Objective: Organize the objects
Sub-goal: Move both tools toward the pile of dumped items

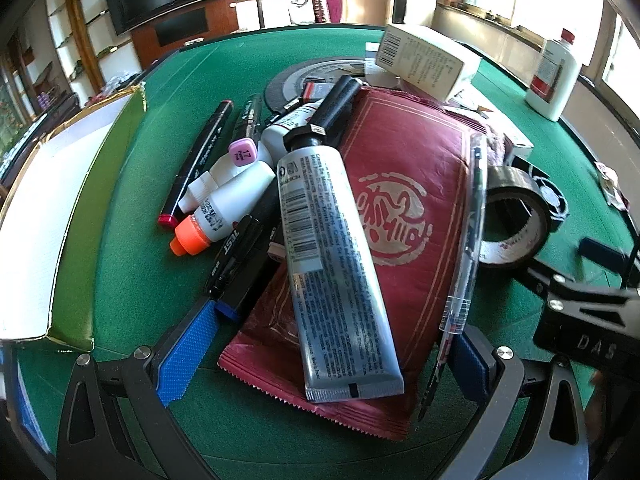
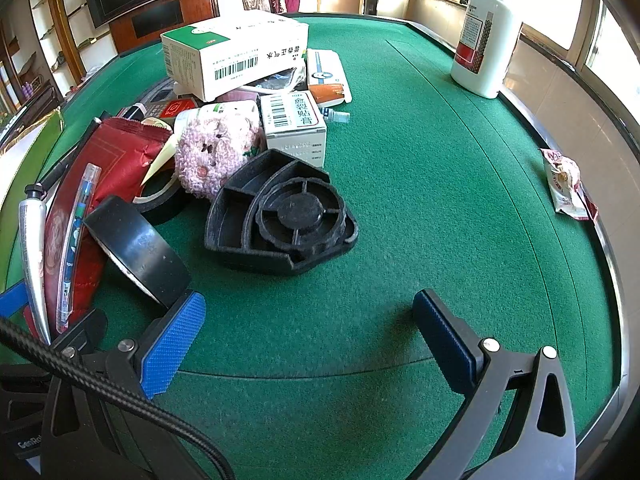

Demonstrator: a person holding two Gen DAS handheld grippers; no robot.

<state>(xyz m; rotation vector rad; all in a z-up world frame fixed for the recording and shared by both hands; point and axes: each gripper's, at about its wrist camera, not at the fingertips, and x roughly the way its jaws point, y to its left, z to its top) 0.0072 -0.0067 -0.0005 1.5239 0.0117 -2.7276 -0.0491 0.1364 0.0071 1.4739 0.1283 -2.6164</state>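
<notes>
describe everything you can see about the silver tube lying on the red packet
The silver tube looks like soft metal or foil, printed with small black text and barcodes. It has a black hexagonal collar and a long black cap pointing away from the camera, and a flat crimped end nearest it. It lies flat, diagonally, mostly on the red packet, its cap end over the white bottles and markers. The open left hand-held gripper straddles its crimped end without touching it. In the right view only its edge shows.

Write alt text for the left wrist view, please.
The open left gripper straddles a silver tube that lies on a red foil packet on a green felt table. Markers and small white bottles, one with an orange cap, are heaped to the left, beside a white-lined box.
</notes>
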